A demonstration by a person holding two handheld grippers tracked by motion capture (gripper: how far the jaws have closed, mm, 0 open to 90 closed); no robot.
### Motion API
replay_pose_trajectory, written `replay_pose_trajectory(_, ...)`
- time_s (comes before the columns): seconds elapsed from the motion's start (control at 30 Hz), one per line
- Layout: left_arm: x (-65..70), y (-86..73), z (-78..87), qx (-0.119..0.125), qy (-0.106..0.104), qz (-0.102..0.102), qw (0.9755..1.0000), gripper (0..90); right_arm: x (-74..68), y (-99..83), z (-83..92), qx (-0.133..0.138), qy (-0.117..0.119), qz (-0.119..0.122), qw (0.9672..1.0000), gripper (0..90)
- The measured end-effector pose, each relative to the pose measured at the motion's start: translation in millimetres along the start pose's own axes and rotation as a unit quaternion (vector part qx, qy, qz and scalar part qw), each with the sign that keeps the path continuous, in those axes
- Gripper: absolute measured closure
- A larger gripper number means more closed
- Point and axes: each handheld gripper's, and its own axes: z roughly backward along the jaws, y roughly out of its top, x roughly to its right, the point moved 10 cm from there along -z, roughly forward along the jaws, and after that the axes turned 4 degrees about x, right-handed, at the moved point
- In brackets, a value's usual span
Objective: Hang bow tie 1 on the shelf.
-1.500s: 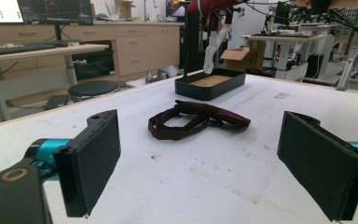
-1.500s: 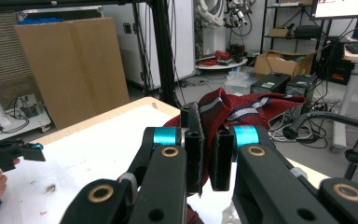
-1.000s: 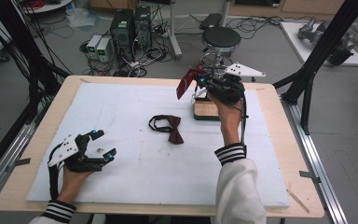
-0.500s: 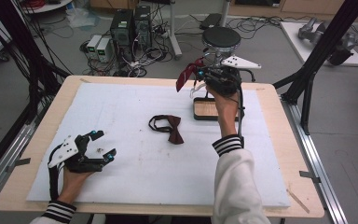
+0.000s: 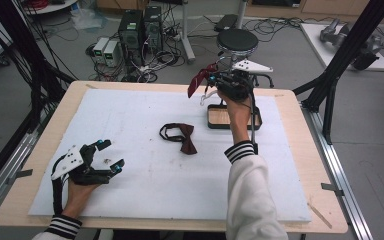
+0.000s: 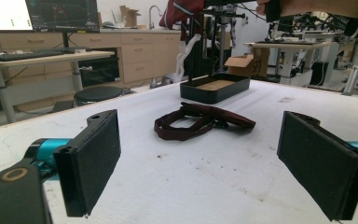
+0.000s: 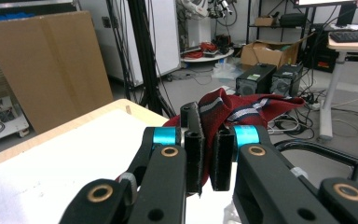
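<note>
**A:** so what's the right gripper [image 5: 211, 82] actually got? From the high view it's held up over the far edge of the desk [image 5: 290, 145], above the black tray [image 5: 230, 118], with something dark red hanging off it.

**B:** it's a red tie [image 7: 242, 116] with grey-white stripes. The right gripper view shows it way better — the jaws are pressed together with the cloth pinched between them, and the stripes are only readable there. In the high view it's just a maroon flap [image 5: 199, 82] with a white bit dangling under it, can't tell what that white bit is.

**A:** and the rest of the tie?

**B:** bunched up behind the jaws, so how long it is or where the ends go is hidden. The left gripper view catches it at the top edge [image 6: 182, 11], cut off by the frame.

**A:** left gripper [image 5: 109, 154]?

**B:** resting low at the near left of the desk, jaws spread wide, nothing between them. Its own view looks straight across at the bow tie [image 6: 200, 123] lying flat mid-desk — strap looped toward the left — with the tray [image 6: 214, 88] beyond it.

**A:** anything in the tray?

**B:** wooden-looking floor; the right hand [image 5: 236, 107] covers part of it from above, and the low view only skims the rim.
</note>
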Motion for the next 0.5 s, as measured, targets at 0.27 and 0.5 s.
replay_pose_trajectory(0.27, -0.4, -1.2, -0.3, 0.003, -0.001, 0.004, 1.0000, 13.9, 7.4, -7.9, -5.5, -0.008, 0.001, -0.017, 0.9998, 86.8)
replay_pose_trajectory(0.5, -0.2, -1.3, -0.4, 0.003, 0.000, 0.002, 1.0000, 13.9, 10.4, -14.3, -10.1, -0.019, 0.001, -0.021, 0.9996, 86.7)
